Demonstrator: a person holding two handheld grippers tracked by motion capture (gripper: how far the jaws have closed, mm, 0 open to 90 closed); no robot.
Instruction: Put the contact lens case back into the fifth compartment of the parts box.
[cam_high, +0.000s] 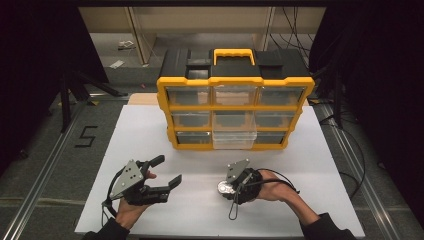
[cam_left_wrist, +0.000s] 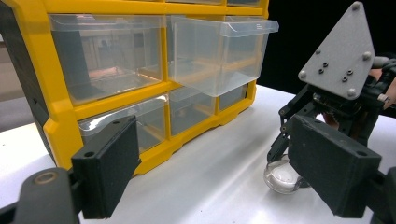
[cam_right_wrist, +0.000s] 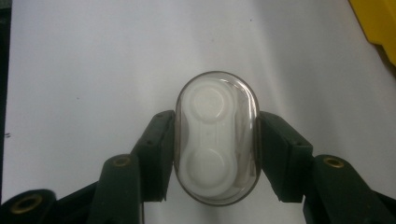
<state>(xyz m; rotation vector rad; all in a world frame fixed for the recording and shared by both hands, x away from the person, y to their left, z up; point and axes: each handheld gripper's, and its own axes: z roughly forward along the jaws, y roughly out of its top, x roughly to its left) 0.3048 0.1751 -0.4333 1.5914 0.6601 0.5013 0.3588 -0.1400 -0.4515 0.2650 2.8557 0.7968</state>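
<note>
Right gripper view looks down on a clear oval case (cam_right_wrist: 216, 137) with a white twin-cup insert, lying on the white worktop (cam_right_wrist: 84, 70) between the right tool (cam_right_wrist: 216, 149), whose jaws press its long sides; light, rigid, glossy plastic, likely to slip, so hold mid-length; left tool (cam_high: 162, 172) gapes empty, well aside

The high view is dimly lit, its sides lost in darkness. The white table (cam_high: 150, 130) is lit evenly from above, with soft shadows. Glare is seen on the drawers (cam_left_wrist: 112, 56). Near jaws are blurred.
</note>
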